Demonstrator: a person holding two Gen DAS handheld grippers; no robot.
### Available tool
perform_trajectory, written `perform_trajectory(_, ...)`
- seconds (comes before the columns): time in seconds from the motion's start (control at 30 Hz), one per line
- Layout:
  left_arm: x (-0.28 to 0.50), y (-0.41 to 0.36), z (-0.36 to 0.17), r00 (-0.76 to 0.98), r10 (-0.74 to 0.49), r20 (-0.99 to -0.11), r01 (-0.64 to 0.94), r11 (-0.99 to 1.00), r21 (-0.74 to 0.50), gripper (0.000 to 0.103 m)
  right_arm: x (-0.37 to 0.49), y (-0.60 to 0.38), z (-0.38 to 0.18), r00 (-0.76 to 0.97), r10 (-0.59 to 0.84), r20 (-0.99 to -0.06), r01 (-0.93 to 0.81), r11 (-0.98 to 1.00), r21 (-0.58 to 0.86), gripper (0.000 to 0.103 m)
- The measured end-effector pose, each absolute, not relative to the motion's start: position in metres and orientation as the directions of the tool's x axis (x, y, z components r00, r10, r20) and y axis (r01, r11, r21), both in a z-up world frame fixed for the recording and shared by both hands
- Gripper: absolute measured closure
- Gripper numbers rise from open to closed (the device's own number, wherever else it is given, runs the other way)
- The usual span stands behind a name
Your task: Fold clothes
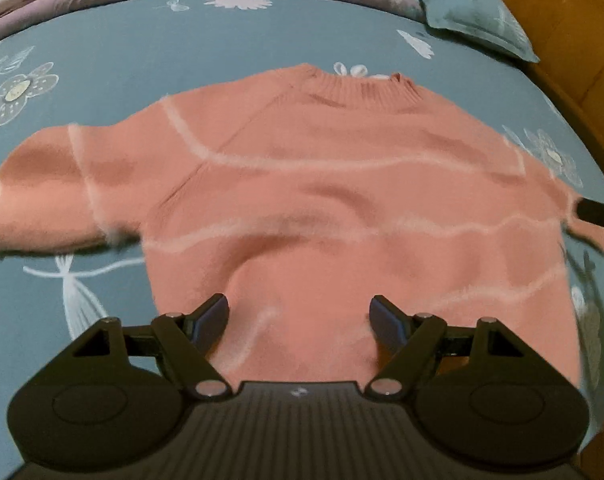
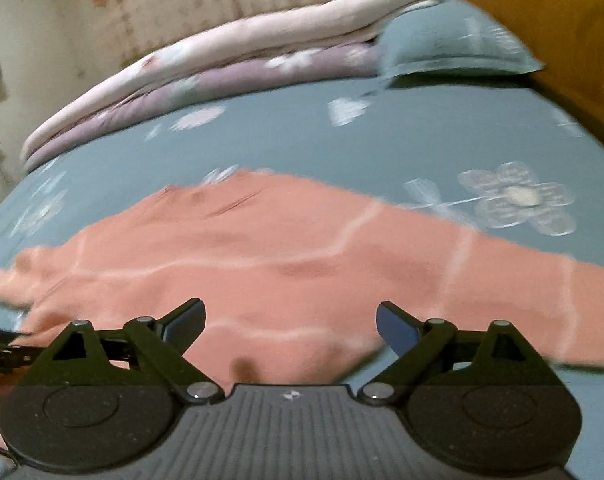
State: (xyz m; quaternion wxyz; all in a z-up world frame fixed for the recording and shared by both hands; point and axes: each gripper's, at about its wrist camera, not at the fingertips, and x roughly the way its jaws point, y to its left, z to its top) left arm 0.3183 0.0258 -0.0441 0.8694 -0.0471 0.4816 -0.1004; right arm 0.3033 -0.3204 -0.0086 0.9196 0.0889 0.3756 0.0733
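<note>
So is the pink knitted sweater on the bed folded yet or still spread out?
Spread out. The pink knitted sweater lies flat on the blue floral bedsheet, both sleeves extended sideways, collar away from the camera, no part doubled over.

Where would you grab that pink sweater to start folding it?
Probably the left sleeve's cuff end. The pink sweater lies flat on the bed with sleeves spread sideways, so come from the outer side, pinch the loose cuff edge and carry it across the body.

Dim, warm indoor light — soft shadows, fisheye bending at edges, heavier motion blur in right view.
</note>
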Motion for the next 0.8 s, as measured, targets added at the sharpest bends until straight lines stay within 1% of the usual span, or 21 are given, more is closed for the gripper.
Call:
perform_trajectory(0.13, 0.305, 0.046, -0.035, 0.537, -0.263, -0.802, 0.155, 0.965, -0.213, 0.025, 0.306, -0.288, -0.018, 0.661, 0.22, -0.717, -0.107, 0.974, 0.2, 0.007)
perform_trajectory(0.2, 0.304, 0.053, -0.024, 0.564, -0.27, -0.78, 0.175, 0.963, -0.206, 0.021, 0.304, -0.276, -0.014, 0.665, 0.218, -0.714, -0.11, 0.975, 0.195, 0.007)
perform_trajectory(0.27, 0.307, 0.056, -0.014, 0.594, -0.273, -0.756, 0.201, 0.961, -0.189, 0.02, 0.302, -0.27, -0.009, 0.679, 0.217, -0.701, -0.105, 0.974, 0.2, 0.007)
perform_trajectory(0.4, 0.319, 0.048, -0.008, 0.59, -0.344, -0.73, 0.299, 0.934, -0.197, 0.02, 0.291, -0.26, 0.002, 0.695, 0.208, -0.689, -0.11, 0.977, 0.184, 0.007)
perform_trajectory(0.57, 0.312, 0.037, -0.011, 0.539, -0.384, -0.749, 0.403, 0.899, -0.171, 0.02, 0.266, -0.256, 0.008, 0.683, 0.188, -0.706, -0.136, 0.982, 0.129, 0.007)
perform_trajectory(0.63, 0.303, 0.039, -0.009, 0.528, -0.382, -0.759, 0.429, 0.891, -0.15, 0.02, 0.255, -0.259, 0.007, 0.653, 0.211, -0.727, -0.163, 0.977, 0.136, 0.007)
perform_trajectory(0.7, 0.293, 0.047, -0.005, 0.512, -0.386, -0.767, 0.435, 0.887, -0.156, 0.02, 0.244, -0.261, 0.006, 0.614, 0.24, -0.752, -0.201, 0.969, 0.145, 0.007)
perform_trajectory(0.8, 0.278, 0.058, 0.002, 0.489, -0.392, -0.779, 0.445, 0.881, -0.164, 0.02, 0.232, -0.256, 0.004, 0.546, 0.277, -0.791, -0.299, 0.946, 0.125, 0.006)
